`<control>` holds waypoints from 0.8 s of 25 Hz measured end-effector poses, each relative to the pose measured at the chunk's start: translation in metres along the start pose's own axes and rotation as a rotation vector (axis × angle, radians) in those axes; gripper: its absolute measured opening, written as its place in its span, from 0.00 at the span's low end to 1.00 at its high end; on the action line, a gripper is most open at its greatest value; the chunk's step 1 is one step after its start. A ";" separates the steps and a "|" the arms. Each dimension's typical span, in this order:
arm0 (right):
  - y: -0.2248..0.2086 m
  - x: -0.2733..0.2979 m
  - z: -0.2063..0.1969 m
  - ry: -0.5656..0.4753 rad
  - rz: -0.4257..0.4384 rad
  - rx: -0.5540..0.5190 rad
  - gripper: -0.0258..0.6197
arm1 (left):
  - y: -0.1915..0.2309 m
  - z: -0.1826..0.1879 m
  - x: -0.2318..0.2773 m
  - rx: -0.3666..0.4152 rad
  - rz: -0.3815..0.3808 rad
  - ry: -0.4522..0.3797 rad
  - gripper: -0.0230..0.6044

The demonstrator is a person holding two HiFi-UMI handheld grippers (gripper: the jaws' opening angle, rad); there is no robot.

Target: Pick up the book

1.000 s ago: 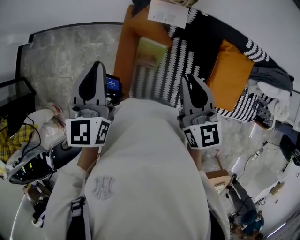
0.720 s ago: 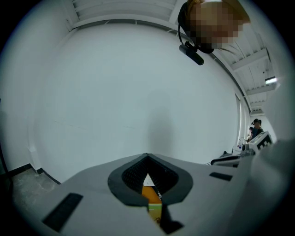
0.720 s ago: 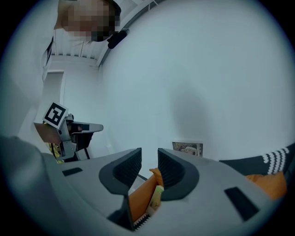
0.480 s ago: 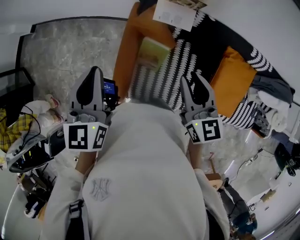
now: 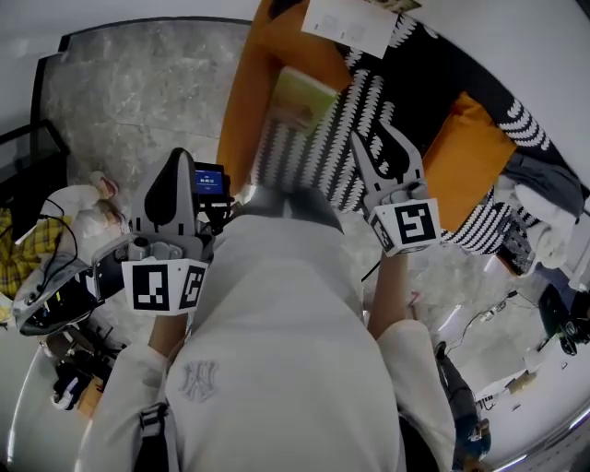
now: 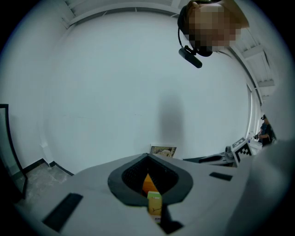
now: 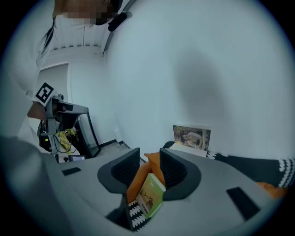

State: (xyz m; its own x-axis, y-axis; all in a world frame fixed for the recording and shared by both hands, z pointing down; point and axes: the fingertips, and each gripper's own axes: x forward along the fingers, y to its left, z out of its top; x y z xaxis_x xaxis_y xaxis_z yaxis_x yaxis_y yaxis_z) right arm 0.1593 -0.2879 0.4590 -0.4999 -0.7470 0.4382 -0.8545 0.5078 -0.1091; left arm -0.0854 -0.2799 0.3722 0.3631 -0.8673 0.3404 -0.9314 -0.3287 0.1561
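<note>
The book (image 5: 301, 97), with a green and yellow cover, lies on a black-and-white striped blanket (image 5: 318, 152) over an orange sofa (image 5: 241, 101). My right gripper (image 5: 378, 138) hangs over the blanket, just right of the book and short of it. Its jaws are opening with nothing between them. In the right gripper view the book (image 7: 151, 197) shows through the gap of the right gripper (image 7: 150, 156), still some way off. My left gripper (image 5: 180, 155) is shut and empty, beside the sofa's left edge. The left gripper (image 6: 147, 157) shows the book (image 6: 154, 203) through its slit.
A framed picture (image 5: 348, 23) leans on the white wall behind the sofa. An orange cushion (image 5: 466, 152) and piled clothes (image 5: 544, 184) lie to the right. A small device with a blue screen (image 5: 210, 178) and cluttered gear (image 5: 55, 286) stand on the marble floor (image 5: 129, 101) at left.
My right gripper has moved forward and down over the blanket toward the book, and its jaws have parted. The left gripper has sunk a little and stays shut.
</note>
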 end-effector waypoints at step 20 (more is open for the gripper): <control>-0.063 0.157 -0.187 0.450 0.335 -0.011 0.34 | -0.026 -0.054 0.051 -0.067 0.099 0.195 0.05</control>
State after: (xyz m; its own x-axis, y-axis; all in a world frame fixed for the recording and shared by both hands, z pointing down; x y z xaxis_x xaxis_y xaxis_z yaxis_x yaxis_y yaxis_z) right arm 0.1609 -0.3575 0.7012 -0.6320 -0.2888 0.7191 -0.6568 0.6921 -0.2993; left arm -0.0416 -0.2950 0.4356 0.2737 -0.8031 0.5293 -0.9615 -0.2143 0.1720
